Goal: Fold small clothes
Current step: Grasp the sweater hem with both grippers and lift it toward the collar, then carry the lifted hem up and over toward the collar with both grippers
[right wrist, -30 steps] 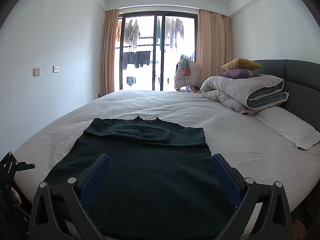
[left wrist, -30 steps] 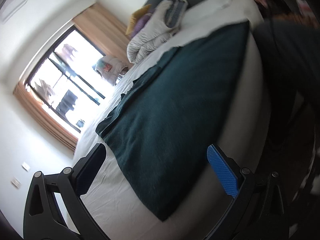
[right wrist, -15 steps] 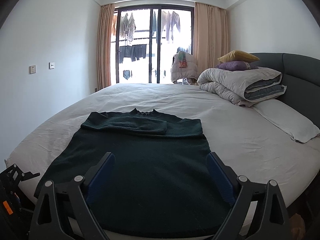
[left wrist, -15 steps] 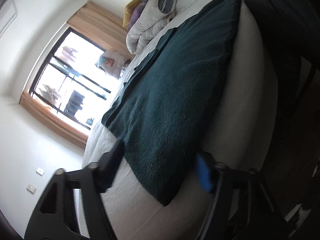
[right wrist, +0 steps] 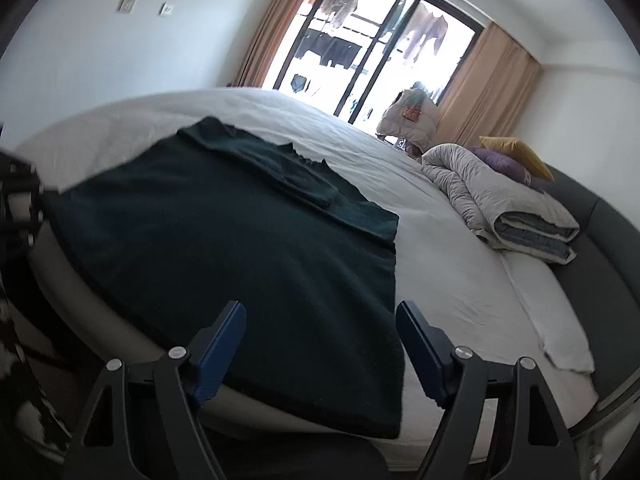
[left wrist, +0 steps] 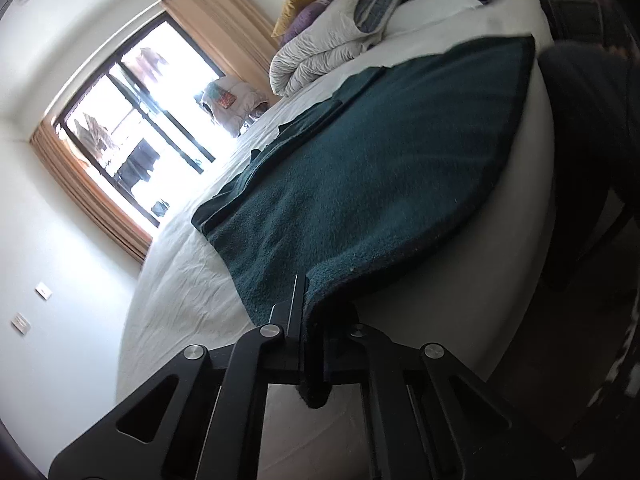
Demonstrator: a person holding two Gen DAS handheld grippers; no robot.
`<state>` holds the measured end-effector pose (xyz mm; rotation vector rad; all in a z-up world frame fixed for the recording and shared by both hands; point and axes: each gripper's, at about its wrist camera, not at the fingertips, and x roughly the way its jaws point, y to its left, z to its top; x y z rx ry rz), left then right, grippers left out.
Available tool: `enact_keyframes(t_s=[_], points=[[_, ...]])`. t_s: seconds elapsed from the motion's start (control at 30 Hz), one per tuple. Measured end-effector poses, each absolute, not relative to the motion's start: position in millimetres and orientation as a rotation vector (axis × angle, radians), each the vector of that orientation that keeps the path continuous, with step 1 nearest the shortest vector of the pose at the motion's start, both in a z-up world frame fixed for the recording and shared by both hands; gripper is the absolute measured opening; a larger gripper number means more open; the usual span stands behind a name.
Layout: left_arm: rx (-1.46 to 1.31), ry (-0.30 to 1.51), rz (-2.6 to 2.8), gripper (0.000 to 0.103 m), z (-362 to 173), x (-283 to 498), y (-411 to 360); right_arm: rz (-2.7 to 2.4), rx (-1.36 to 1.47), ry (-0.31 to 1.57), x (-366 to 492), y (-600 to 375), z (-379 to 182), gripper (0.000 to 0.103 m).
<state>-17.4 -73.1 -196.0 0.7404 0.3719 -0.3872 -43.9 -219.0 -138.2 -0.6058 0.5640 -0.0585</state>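
Dark green knit corner is pinched in the left gripper (left wrist: pixel 310 308): jaws fully together on the near hem corner of the sweater (left wrist: pixel 372 184), fabric bunched between the black fingers and a tuft poking out below them. That corner is lifted slightly off the sheet; the rest of the hem lies flat.

Right gripper (right wrist: pixel 320 344): blue-padded jaws apart and closing, straddling the sweater's other hem corner (right wrist: pixel 384 408). Fabric sits between the pads, but they aren't pressing on it; gaps visible both sides.

Sweater lies spread on the bed (right wrist: pixel 460 292), hem at the near mattress edge, slightly overhanging, neckline pointing toward the window (right wrist: pixel 360 52). Sleeves are folded in across the upper chest, forming a flat band below the collar. Body panel is smooth, no big wrinkles.

White sheet around it, lightly creased. Beyond on the headboard side: a white pillow (right wrist: pixel 548 312), then a folded grey duvet (right wrist: pixel 500 204) with a purple cushion (right wrist: pixel 504 164) and a yellow cushion (right wrist: pixel 520 152) on top.

Far end: glass doors with tan curtains (right wrist: pixel 492 88), laundry hanging outside, a pale padded jacket (right wrist: pixel 408 120) draped by the door. Wall switches (right wrist: pixel 128 4) on the white wall.

Left wrist view also shows a dark-clothed person's leg (left wrist: pixel 588 128) at the bed edge, blurred.
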Motion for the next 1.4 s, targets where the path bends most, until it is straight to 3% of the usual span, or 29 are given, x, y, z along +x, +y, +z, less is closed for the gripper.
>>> enact_keyframes(t_s=[0.2, 0.33, 0.9, 1.03, 1.27, 1.4], points=[[0.560, 0.399, -0.392, 0.003, -148.8, 12.6, -70.2, -0.076, -0.746, 0.626, -60.0, -230.3, -166.5, 0.071], [0.499, 0.395, -0.382, 0.003, -123.3, 23.4, -67.3, -0.051, -0.900, 0.687, -62.2, -234.3, -202.9, 0.057], [0.404, 0.399, -0.372, 0.003, -70.1, 21.5, -64.6, -0.085, -1.119, 0.686, -42.5, -258.2, -260.9, 0.057], [0.421, 0.402, -0.374, 0.003, -73.0, 16.7, -66.7, -0.143, -1.124, 0.674, -43.8, -262.9, -261.5, 0.043], [0.467, 0.437, -0.383, 0.003, -97.2, 5.7, -68.7, -0.198, -1.135, 0.672, -39.6, -274.7, -256.6, 0.034], [0.551, 0.451, -0.374, 0.003, -119.6, -4.6, -70.3, -0.191, -1.143, 0.678, -37.4, -272.5, -257.0, 0.006]])
